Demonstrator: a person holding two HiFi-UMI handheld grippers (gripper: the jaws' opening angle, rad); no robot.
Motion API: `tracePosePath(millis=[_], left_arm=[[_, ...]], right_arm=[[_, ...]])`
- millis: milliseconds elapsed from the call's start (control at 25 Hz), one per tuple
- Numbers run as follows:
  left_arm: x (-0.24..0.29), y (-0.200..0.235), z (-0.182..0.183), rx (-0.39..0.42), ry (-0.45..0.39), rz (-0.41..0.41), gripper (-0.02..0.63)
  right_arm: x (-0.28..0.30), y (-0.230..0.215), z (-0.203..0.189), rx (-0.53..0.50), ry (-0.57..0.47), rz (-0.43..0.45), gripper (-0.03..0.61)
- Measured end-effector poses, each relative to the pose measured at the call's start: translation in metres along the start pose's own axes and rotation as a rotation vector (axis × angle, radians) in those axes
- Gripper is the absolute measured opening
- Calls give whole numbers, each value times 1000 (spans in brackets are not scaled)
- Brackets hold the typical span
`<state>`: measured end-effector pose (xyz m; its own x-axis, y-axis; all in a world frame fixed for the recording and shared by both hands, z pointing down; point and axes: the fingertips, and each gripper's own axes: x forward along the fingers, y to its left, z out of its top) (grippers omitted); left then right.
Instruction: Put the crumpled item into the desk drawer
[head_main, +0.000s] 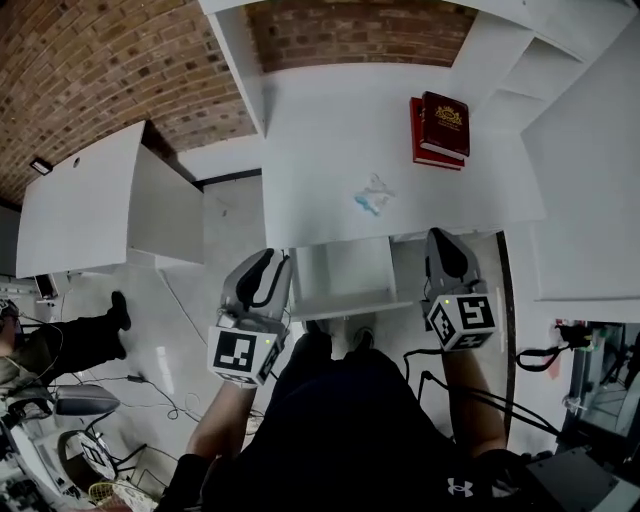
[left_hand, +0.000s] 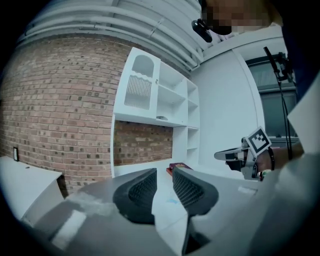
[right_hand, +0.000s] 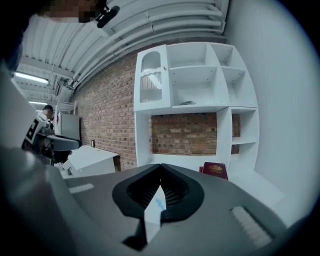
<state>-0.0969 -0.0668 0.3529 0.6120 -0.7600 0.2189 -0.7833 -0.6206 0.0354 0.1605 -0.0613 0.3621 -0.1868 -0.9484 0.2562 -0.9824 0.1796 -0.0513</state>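
The crumpled item (head_main: 374, 195), white with a blue patch, lies near the middle of the white desk (head_main: 320, 150). In the left gripper view the crumpled item (left_hand: 172, 202) shows as a blue speck between the jaws. It also shows low in the right gripper view (right_hand: 159, 202). Both grippers hang at the desk's near edge, short of the item. My left gripper (head_main: 277, 258) is open by a narrow gap and holds nothing (left_hand: 164, 182). My right gripper (head_main: 438, 236) is shut and empty, tips touching (right_hand: 160, 169). Under the desk edge, between the grippers, a white drawer-like compartment (head_main: 345, 272) stands out.
Two red books (head_main: 440, 128) are stacked at the desk's far right. White shelving (right_hand: 200, 90) rises behind the desk against a brick wall (head_main: 100, 60). A second white desk (head_main: 90, 205) stands to the left. Cables lie on the floor (head_main: 150, 385).
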Motion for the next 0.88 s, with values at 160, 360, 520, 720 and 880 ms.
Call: tracePosePath(millis=[160, 360, 520, 720, 880], left_arm=[[15, 24, -11, 16, 22, -36, 109], [31, 47, -34, 38, 76, -77, 109], [46, 53, -51, 41, 127, -81, 109], [64, 51, -73, 37, 185, -69, 109], [74, 47, -84, 23, 216, -61, 109]], right_arm=[[23, 5, -8, -64, 49, -32, 3], [57, 8, -22, -151, 120, -33, 8], [88, 2, -51, -214, 219, 19, 37], [124, -8, -81, -251, 290, 70, 44], [144, -13, -101, -263, 338, 110, 48]])
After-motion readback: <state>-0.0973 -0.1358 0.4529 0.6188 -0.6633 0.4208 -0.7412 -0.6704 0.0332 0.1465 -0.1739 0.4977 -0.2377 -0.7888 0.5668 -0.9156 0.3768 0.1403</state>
